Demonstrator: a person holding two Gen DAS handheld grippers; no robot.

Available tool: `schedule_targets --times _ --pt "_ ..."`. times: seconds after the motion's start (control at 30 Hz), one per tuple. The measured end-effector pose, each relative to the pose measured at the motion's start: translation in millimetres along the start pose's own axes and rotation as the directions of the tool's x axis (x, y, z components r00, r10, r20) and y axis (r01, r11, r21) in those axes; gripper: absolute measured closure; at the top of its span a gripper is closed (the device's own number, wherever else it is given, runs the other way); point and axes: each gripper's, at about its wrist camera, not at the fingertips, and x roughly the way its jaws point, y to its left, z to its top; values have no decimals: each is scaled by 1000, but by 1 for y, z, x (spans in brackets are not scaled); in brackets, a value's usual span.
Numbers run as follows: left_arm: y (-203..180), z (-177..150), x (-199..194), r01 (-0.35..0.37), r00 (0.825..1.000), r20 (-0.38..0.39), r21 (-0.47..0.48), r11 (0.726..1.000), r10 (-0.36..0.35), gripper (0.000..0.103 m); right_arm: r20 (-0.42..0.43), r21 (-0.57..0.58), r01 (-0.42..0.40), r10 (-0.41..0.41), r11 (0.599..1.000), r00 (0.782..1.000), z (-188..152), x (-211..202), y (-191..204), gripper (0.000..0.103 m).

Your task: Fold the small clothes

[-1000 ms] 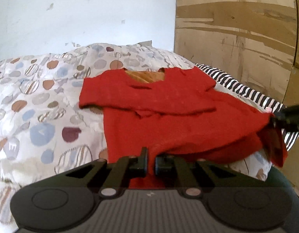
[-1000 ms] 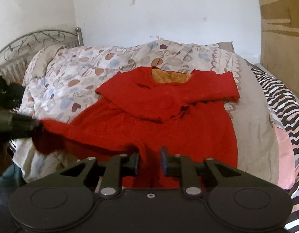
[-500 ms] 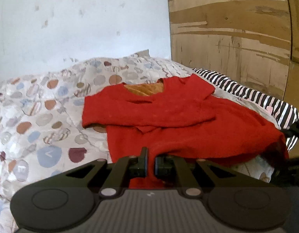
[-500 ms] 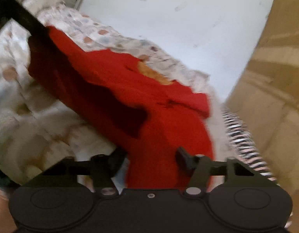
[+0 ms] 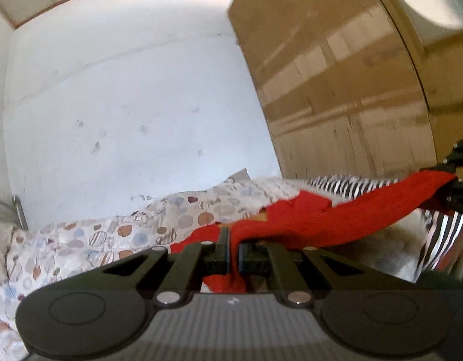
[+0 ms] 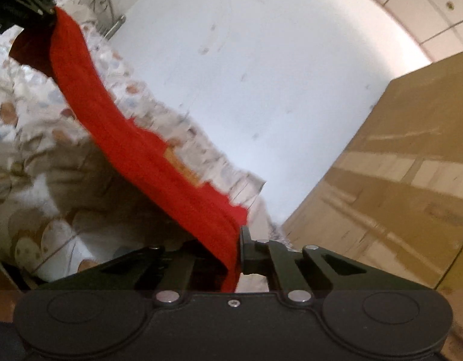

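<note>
A small red knitted sweater (image 5: 309,225) with an orange lining at the neck hangs stretched between my two grippers, its lower edge raised off the bed. My left gripper (image 5: 233,255) is shut on the red hem, which bunches between its fingers. My right gripper (image 6: 236,252) is shut on the other hem corner; in the right wrist view the sweater (image 6: 132,147) runs as a taut band up to the other gripper at the top left. In the left wrist view the right gripper (image 5: 454,177) shows at the right edge, pinching the cloth. Both views are blurred.
The bed carries a quilt with coloured dots (image 5: 90,240) and a black and white striped blanket (image 5: 436,240) on the right. A wooden wardrobe (image 5: 351,90) stands to the right, a white wall (image 5: 126,105) behind. A metal bed frame (image 6: 111,27) is at the head.
The right gripper, open half a second ago, has shut on the hem. Both grippers have lifted and tilted, so the sweater's lower edge now hangs stretched above the bed and the views show more wall.
</note>
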Motion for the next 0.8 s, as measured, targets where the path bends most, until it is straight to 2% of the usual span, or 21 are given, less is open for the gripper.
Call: schedule_targets --times 0.13,0.3,0.43,0.53,0.67,0.8 --pt "6 14 -28 3 1000 24 -25 1000 -2 99 50 -15 13 -12 1000 999 14 -29 -15 99" --pt "8 26 -73 -12 997 78 -6 1000 12 99 103 -46 6 -1 999 995 26 -77 -34 99" --pt "15 44 -106 52 998 22 -63 997 -51 99 106 -56 -29 35 998 994 39 -110 -50 99" --pt "21 57 -125 80 997 17 -75 994 -78 99 103 -41 -49 53 998 993 51 -132 -57 99" --pt "31 68 -118 92 996 -9 -87 992 -93 99 125 -57 -49 55 997 991 62 -139 -62 99" --pt "49 77 -90 72 996 -45 -149 986 -80 99 141 -96 -40 54 995 989 73 -111 -66 99"
